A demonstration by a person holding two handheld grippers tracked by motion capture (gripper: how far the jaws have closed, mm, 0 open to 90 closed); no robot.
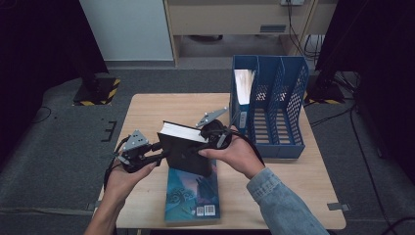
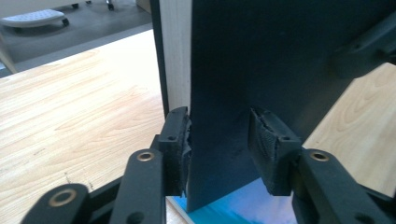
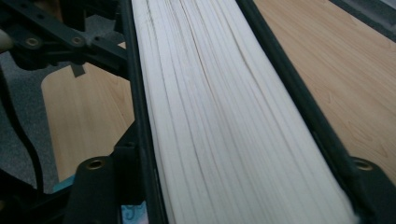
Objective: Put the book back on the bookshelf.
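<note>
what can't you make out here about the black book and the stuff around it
- Black book title: high view, cover dark and too small.
- Right gripper pads: right gripper view, the page block hides them, though the jaws straddle the book.
- Left gripper right pad contact: left gripper view, a gap seems to show; unclear.
- Blue book front half: high view, the black book covers it.
- File rack contents: high view, its walls hide most.

The high view looks forward and down from above the person's side onto the wooden table. The left gripper view sits low and very close against the black book, facing its cover. The right gripper view looks along the same black book's page edge, equally close.
</note>
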